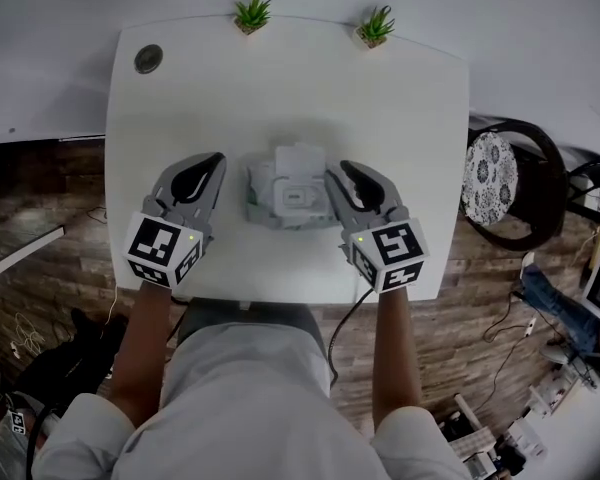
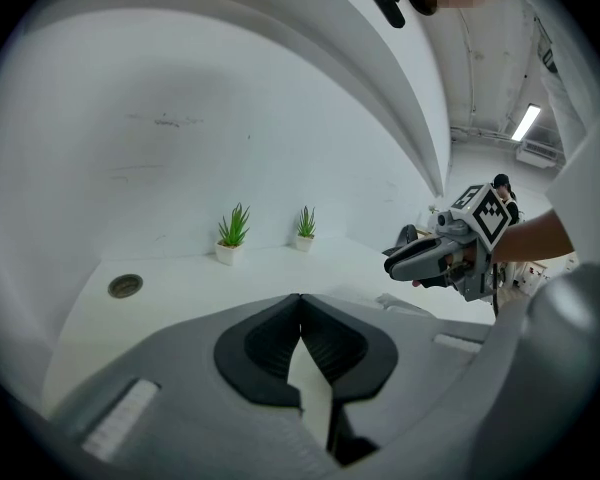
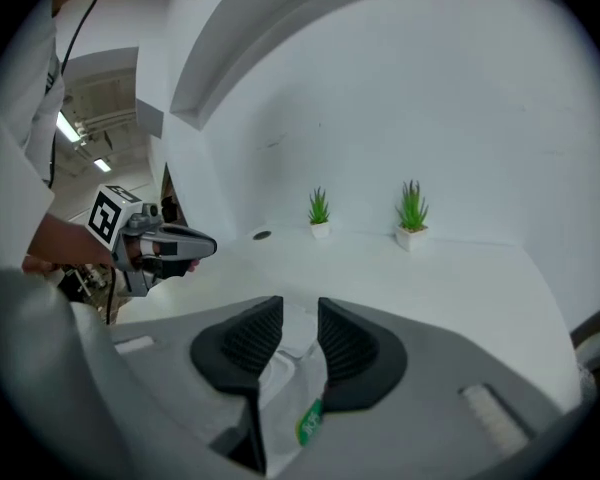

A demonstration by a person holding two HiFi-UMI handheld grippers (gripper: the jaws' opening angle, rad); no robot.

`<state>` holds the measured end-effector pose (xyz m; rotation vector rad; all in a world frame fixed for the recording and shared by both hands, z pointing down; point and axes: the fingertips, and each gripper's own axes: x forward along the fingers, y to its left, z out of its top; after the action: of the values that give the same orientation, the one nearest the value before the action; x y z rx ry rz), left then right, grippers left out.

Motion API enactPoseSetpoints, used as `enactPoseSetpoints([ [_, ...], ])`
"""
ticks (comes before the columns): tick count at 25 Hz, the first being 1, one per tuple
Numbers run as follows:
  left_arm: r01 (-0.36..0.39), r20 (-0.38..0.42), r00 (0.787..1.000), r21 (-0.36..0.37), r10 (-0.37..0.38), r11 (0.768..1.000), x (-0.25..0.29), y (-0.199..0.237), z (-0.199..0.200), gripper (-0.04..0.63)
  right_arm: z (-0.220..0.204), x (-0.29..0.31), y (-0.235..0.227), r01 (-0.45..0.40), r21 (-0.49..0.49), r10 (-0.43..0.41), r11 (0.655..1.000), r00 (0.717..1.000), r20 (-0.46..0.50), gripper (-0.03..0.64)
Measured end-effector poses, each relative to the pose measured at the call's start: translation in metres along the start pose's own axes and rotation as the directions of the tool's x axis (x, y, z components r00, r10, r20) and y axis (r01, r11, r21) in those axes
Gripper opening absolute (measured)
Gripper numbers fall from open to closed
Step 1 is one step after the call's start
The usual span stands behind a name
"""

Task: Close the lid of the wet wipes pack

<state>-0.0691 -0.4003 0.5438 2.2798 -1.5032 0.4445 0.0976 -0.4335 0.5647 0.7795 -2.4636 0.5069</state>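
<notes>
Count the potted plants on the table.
2. The left potted plant stands at the table's far edge; the right potted plant stands further along the same edge. None appears hidden.

A white desk [image 1: 280, 78] with rounded corners stands on a dark wood-plank floor [image 1: 40, 183] and backs onto a white wall [image 3: 460, 98]. Two small green plants in pale pots sit on its far edge, apart from each other: the left plant [image 1: 251, 13] near the middle, the right plant [image 1: 376, 26] toward the far right corner. A round dark grommet [image 1: 148, 59] is set in the desk top near the far left corner. Just beside the desk's right edge stands a dark round-backed chair [image 1: 548, 163] with a flower-patterned cushion [image 1: 490, 178]. A strip light [image 2: 526, 122] glows on the ceiling
</notes>
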Motion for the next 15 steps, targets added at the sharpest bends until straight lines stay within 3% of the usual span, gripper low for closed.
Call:
enactPoseSetpoints([
  [4, -0.005, -0.002, 1.0, -0.013, 0.005, 1.0, -0.001, 0.002, -0.006, 0.006, -0.003, 0.018, 0.005, -0.111, -0.099, 0.103, 0.989, 0.991, -0.09, 0.115],
  [8, -0.004, -0.007, 1.0, -0.018, 0.004, 1.0, -0.004, 0.001, -0.011, 0.006, -0.004, 0.035, 0.009, -0.221, -0.21, 0.186, 0.952, 0.967, -0.174, 0.115],
  [15, -0.012, -0.027, 1.0, -0.024, 0.012, 1.0, -0.006, 0.002, -0.02, 0.006, -0.014, 0.061, 0.008, -0.395, -0.196, 0.326, 0.898, 0.893, -0.309, 0.115],
])
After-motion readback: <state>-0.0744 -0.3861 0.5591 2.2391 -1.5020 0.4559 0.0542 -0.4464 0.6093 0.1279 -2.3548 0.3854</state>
